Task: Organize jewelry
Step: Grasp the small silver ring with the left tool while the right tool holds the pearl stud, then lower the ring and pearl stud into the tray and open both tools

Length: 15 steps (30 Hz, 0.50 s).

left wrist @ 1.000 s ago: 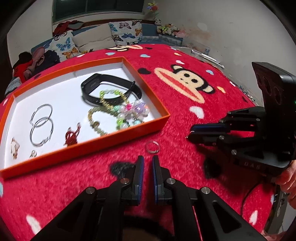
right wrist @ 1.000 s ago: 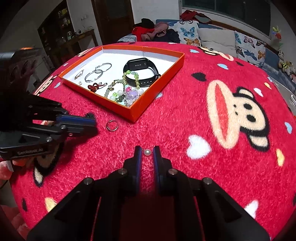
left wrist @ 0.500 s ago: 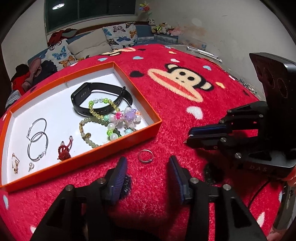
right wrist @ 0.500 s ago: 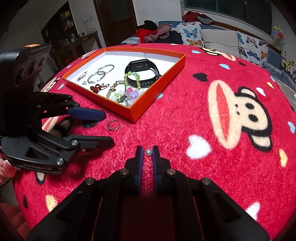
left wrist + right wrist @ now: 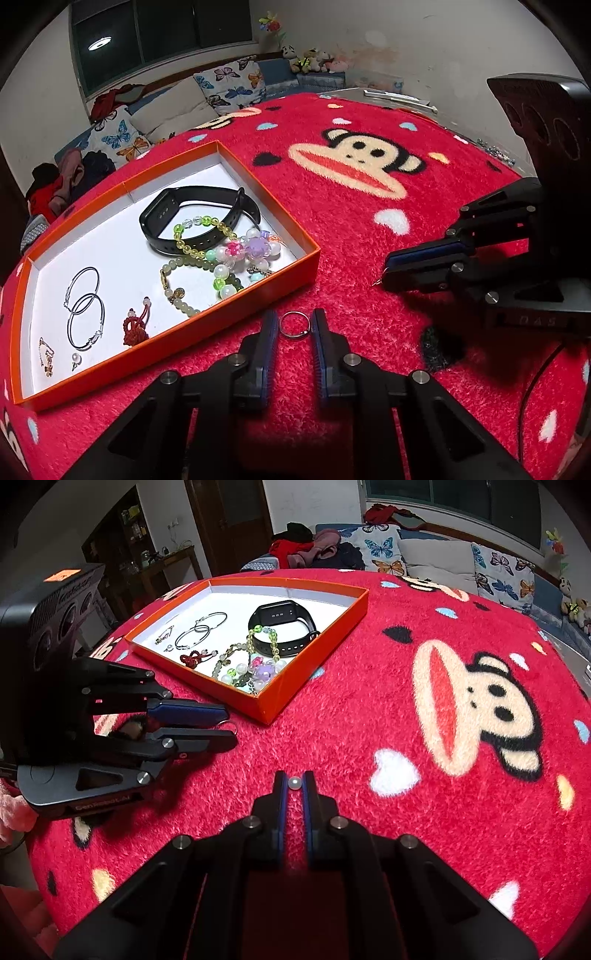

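A red plush cloth [image 5: 369, 258] printed with a cartoon monkey face [image 5: 354, 162] is spread over the table. Butterfly-patterned cushions [image 5: 232, 85] are lined along a sofa behind, clothes [image 5: 314, 548] are heaped at one end, and soft toys [image 5: 314, 59] are gathered by the wall.

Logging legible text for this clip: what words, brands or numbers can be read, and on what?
"GenRobot.AI": on the base of the left hand-held gripper, right wrist view.
Embossed letters on the right hand-held gripper body, left wrist view: too faint to read.
Orange sticker on the left unit: blurred.
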{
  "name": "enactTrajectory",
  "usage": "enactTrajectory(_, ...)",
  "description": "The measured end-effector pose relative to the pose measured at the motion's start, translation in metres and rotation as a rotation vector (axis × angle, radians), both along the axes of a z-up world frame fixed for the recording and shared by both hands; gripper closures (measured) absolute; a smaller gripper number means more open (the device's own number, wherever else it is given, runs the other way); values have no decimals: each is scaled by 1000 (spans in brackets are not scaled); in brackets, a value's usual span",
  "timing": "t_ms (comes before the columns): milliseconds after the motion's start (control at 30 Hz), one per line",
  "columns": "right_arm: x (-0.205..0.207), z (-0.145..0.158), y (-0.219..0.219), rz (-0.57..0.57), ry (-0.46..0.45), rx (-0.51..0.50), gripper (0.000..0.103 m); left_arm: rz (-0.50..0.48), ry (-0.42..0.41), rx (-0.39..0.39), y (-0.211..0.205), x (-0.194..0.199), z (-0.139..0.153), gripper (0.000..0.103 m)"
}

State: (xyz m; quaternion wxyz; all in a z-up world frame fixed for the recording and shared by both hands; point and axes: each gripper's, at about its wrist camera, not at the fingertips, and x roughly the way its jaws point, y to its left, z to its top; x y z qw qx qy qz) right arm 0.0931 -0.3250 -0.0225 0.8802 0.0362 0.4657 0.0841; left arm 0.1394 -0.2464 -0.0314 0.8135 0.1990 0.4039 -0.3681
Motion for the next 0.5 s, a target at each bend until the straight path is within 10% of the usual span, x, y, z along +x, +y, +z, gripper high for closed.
enactTrajectory(500,3,34,11,4,-88,22,95,111,-53,-130,57,13,59,84)
